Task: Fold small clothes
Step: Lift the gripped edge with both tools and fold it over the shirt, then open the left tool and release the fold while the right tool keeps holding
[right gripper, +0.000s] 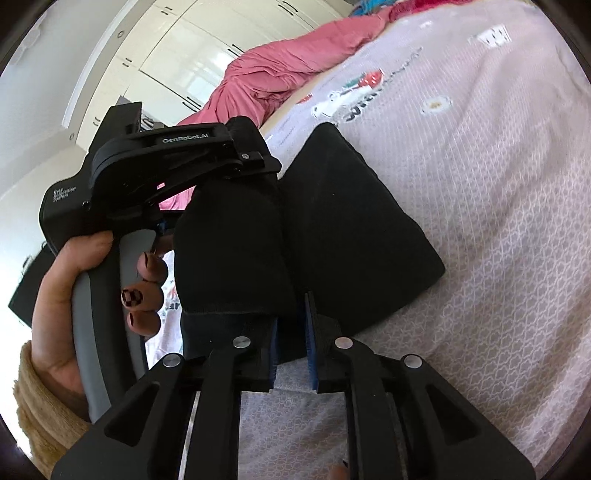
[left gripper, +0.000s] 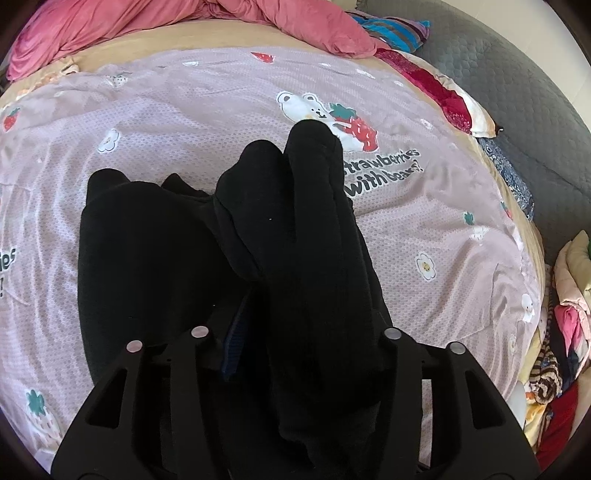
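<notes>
A small black garment (left gripper: 155, 258) lies on the pink bedsheet (left gripper: 184, 122). In the left wrist view a thick fold of it (left gripper: 314, 258) is draped up over my left gripper (left gripper: 295, 354), which is shut on it; the cloth hides most of the fingers. In the right wrist view the garment (right gripper: 351, 240) lies partly folded on the sheet (right gripper: 480, 221). My right gripper (right gripper: 291, 343) is shut on its near edge, blue pads close together around the cloth. The left gripper's body (right gripper: 166, 162), held by a hand, lifts another fold (right gripper: 229, 258) just to the left.
A pink duvet (left gripper: 184, 26) is heaped at the head of the bed. A grey padded bed edge (left gripper: 517, 92) runs on the right, with a pile of mixed clothes (left gripper: 565, 332) beyond it. White wardrobes (right gripper: 184, 55) stand behind the bed.
</notes>
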A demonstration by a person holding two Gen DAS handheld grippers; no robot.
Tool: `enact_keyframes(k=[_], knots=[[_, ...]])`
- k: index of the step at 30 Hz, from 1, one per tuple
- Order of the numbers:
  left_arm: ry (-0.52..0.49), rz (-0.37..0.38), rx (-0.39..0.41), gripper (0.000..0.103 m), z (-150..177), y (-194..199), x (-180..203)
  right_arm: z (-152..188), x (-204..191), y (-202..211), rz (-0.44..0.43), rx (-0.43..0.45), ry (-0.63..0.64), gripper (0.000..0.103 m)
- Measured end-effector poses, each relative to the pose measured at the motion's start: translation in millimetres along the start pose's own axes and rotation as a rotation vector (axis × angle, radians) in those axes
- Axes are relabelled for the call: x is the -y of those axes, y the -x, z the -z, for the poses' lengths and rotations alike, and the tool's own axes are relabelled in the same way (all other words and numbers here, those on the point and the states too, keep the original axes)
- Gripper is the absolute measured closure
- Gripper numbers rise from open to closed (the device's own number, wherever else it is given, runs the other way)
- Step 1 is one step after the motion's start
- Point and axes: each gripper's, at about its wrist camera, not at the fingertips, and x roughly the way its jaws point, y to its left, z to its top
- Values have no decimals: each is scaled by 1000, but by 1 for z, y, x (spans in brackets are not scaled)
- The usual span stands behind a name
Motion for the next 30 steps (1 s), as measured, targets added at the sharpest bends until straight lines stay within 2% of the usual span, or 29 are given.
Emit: enact_keyframes(k=[4, 9, 12, 20, 22, 25, 27, 30], knots=[[0, 6, 1, 53, 0, -2, 2, 3, -4, 0, 11, -5, 10, 93], [7, 32, -3, 39, 0, -4, 5, 4, -8, 1, 29, -12, 24, 93], [5, 52, 1, 35, 0, -1, 7, 3, -7, 1, 32, -15, 21, 93], [50, 94, 25, 33, 4, 12, -5, -4, -1, -3, 22, -20, -3, 90], [63, 106, 34, 33, 6, 17, -11, -5, -1, -1, 14, -19, -2, 87], [74, 112, 57, 33, 8, 28, -20, -5, -3, 1, 7, -15, 10, 75], [75, 89, 83, 27, 9, 37, -26, -6, -5, 2, -15, -28, 32, 63], [81, 71, 110, 27, 13, 48, -38, -10, -11, 7, -28, -19, 49, 47]])
